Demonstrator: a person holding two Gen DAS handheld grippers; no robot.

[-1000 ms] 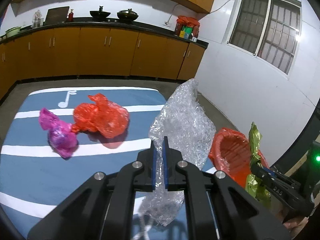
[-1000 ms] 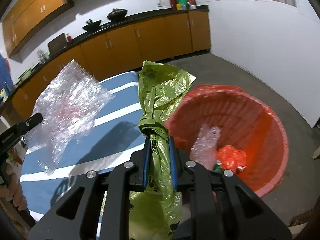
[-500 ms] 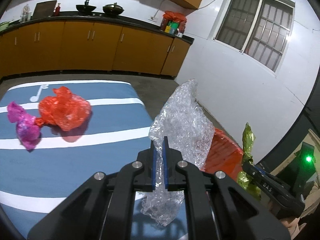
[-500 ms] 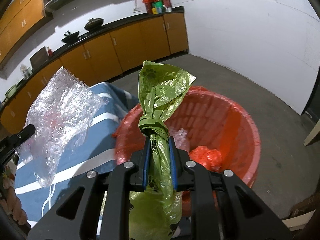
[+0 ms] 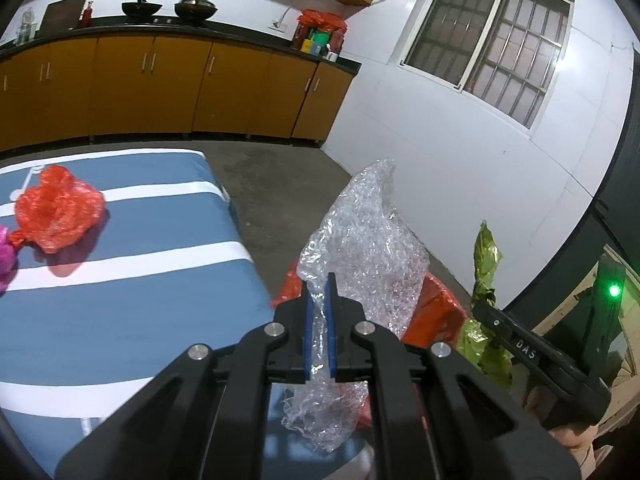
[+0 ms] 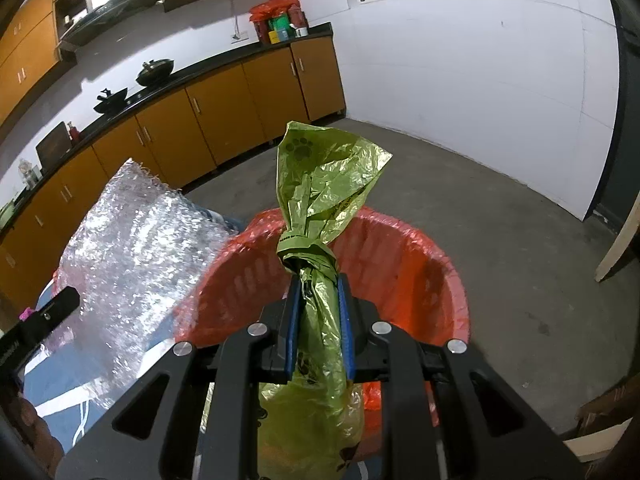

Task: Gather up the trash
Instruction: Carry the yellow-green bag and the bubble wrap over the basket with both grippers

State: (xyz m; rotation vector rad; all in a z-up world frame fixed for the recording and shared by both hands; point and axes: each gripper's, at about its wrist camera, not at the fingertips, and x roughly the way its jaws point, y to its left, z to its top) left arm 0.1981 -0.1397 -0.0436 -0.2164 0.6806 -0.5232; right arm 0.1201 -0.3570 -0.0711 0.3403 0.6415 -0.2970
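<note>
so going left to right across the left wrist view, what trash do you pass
purple bag at the left edge → red bag on the blue striped table → bubble wrap in the left gripper → green bag in the right gripper

both held bags (image 6: 316, 208) now hang over the red bin (image 6: 424, 256)
</note>
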